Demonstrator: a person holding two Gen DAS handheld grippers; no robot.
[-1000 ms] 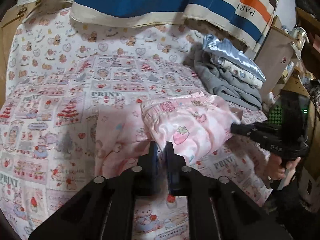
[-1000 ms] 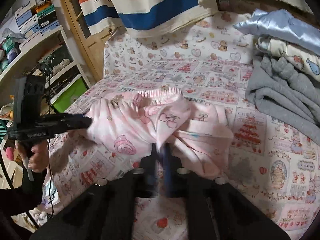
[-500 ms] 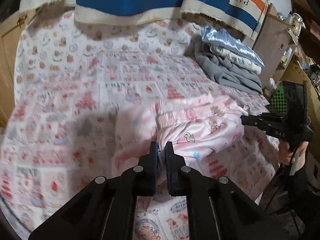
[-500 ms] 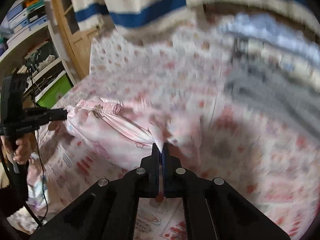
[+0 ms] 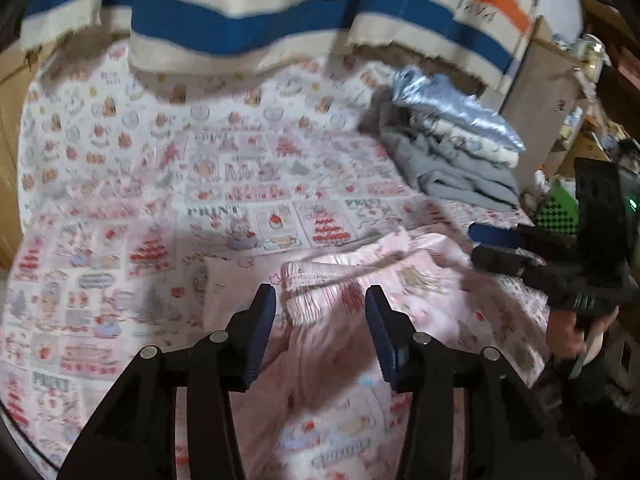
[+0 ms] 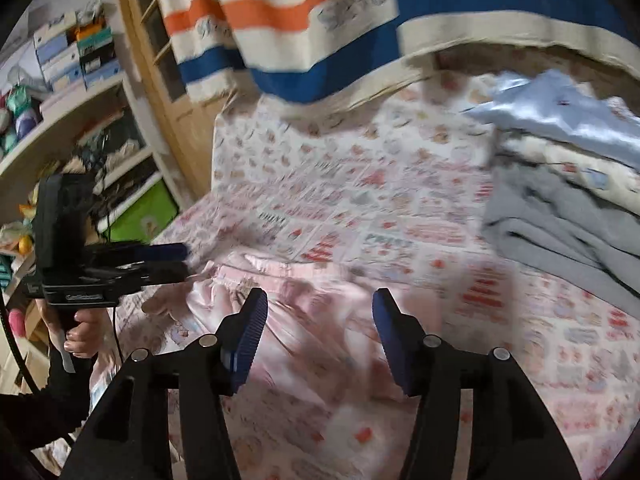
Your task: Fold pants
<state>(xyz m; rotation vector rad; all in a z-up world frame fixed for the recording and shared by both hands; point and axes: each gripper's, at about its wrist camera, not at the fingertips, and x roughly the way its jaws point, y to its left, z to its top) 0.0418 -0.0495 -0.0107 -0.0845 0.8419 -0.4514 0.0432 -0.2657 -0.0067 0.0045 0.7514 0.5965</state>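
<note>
The pink printed pants point(image 5: 360, 312) lie folded on the patterned bedsheet, near its front edge. My left gripper point(image 5: 320, 312) is open and empty, its fingers either side of the elastic waistband end. My right gripper point(image 6: 318, 316) is open and empty above the other end of the pants point(image 6: 304, 320). In the left wrist view the right gripper point(image 5: 492, 248) shows at the right, just past the pants' edge. In the right wrist view the left gripper point(image 6: 176, 260) shows at the left, beside the pants. Both views are motion-blurred.
A stack of folded clothes, grey with pale blue on top point(image 5: 452, 156), sits at the bed's right side. A striped blanket point(image 5: 248, 12) hangs behind. Shelves with boxes point(image 6: 72, 92) and a wooden door stand left of the bed.
Both grippers were shut on the pants' fabric and carried it across; now both have opened and let go, and the pants lie flat on the bed.
</note>
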